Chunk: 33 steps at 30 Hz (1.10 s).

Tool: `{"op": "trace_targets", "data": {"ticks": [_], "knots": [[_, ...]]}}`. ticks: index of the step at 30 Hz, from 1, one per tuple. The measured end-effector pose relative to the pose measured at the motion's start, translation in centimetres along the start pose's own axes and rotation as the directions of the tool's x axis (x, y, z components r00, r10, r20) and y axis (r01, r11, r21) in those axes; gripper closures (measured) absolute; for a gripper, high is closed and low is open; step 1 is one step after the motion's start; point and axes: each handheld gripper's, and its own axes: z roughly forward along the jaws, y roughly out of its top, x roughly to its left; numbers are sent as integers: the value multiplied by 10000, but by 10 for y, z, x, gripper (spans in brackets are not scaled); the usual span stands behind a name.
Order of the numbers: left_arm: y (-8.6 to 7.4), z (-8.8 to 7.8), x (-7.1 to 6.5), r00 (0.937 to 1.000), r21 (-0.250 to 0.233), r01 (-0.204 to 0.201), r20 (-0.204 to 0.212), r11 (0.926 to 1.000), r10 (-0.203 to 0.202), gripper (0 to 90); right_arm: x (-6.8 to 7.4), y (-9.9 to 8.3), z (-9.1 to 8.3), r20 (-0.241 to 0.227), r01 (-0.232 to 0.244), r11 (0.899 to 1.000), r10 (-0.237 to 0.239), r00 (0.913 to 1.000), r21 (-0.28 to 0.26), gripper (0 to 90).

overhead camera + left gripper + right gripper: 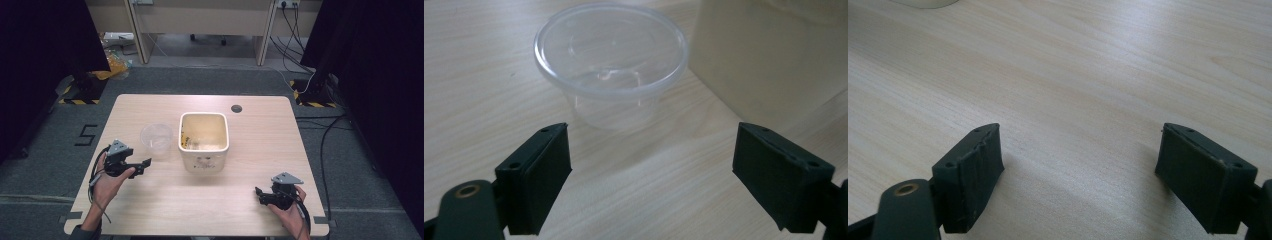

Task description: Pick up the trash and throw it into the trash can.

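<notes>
while both hands rest near the table's [200, 200] front edge, the left gripper [142, 164] holds its jaws wide apart with nothing between them, and the right gripper [259, 192] is likewise spread and empty. straight ahead of the left gripper, much nearer than the right, stands the clear plastic cup [610, 52], upright, just beside the square cream tub [203, 141].

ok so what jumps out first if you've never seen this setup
The cream tub stands open at the middle of the table, with a clear cup close on its left, apart from it. The left gripper points at that cup with jaws wide open and nothing between them. The right gripper, also open, rests low near the table's front right corner, over bare wood.
</notes>
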Motion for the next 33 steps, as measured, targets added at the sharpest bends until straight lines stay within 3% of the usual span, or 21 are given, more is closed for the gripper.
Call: {"op": "trace_targets", "data": {"ticks": [4,8,13,19,21,29,33], "knots": [[14,6,0,9997,48,-236,-102,9997,237,150,0,0,0,-1,0,10000,0,10000,2,183],[26,18,4,9998,94,-174,25,9998,173,152,0,0,0,-28,17,10000,-17,10000,17,177],[42,42,5,9998,252,-204,-18,9995,205,152,0,0,0,-52,43,10000,-43,10000,32,172],[51,59,9,9998,321,-120,-136,9994,124,156,0,1,1,-74,53,10000,-53,10000,28,170],[54,66,12,9999,245,96,-105,9997,-94,175,0,1,1,-72,69,10000,-69,10000,32,169],[66,86,12,9980,639,-222,-568,9977,259,165,-1,1,1,-73,105,9999,-105,9999,15,167],[70,92,15,9980,706,2,-637,9975,43,154,-1,1,1,-73,107,9999,-107,9999,16,167]]}}
